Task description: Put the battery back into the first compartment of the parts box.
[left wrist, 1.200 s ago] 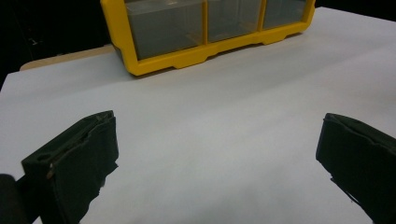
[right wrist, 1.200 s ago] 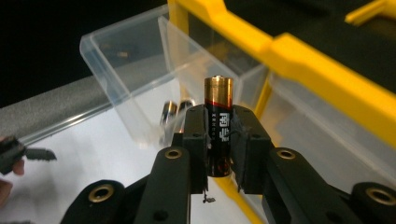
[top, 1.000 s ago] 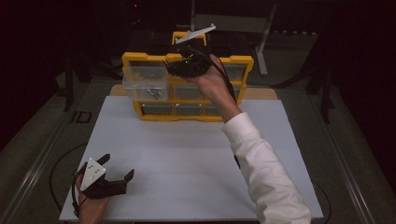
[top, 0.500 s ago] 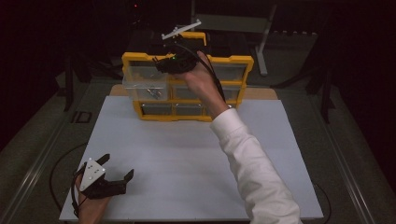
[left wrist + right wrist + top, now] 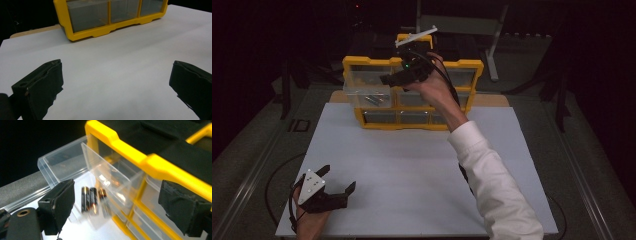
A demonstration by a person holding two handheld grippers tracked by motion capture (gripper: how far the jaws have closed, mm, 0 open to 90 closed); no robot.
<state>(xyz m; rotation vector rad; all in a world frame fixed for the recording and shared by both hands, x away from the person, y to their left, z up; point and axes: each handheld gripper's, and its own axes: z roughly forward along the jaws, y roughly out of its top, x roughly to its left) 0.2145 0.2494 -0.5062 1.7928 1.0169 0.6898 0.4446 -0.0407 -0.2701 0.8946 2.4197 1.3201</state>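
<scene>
A yellow drawer organizer (image 5: 412, 123) (image 5: 82, 35) (image 5: 130, 150) stands at the back of the white table (image 5: 412, 170). Its upper-left clear drawer (image 5: 362, 92) (image 5: 62, 157) is pulled out and holds three batteries (image 5: 373, 99) (image 5: 90, 200); the rightmost one looks blurred. My right gripper (image 5: 387, 79) (image 5: 121, 203) hovers just above this drawer. Its jaws have just been opening and stand open, with nothing between the pads. My left gripper (image 5: 338, 177) (image 5: 115, 82) rests open on the table's near left corner, far from the organizer.
The organizer's other drawers are pushed in. A wooden board (image 5: 492, 100) lies under the organizer. Cables trail off the table's left edge (image 5: 277, 175). A grey metal stand (image 5: 492, 45) is behind the table in the dark.
The right hand has shifted a little to the left and sunk slightly over the pulled-out drawer. The left gripper has not moved.
</scene>
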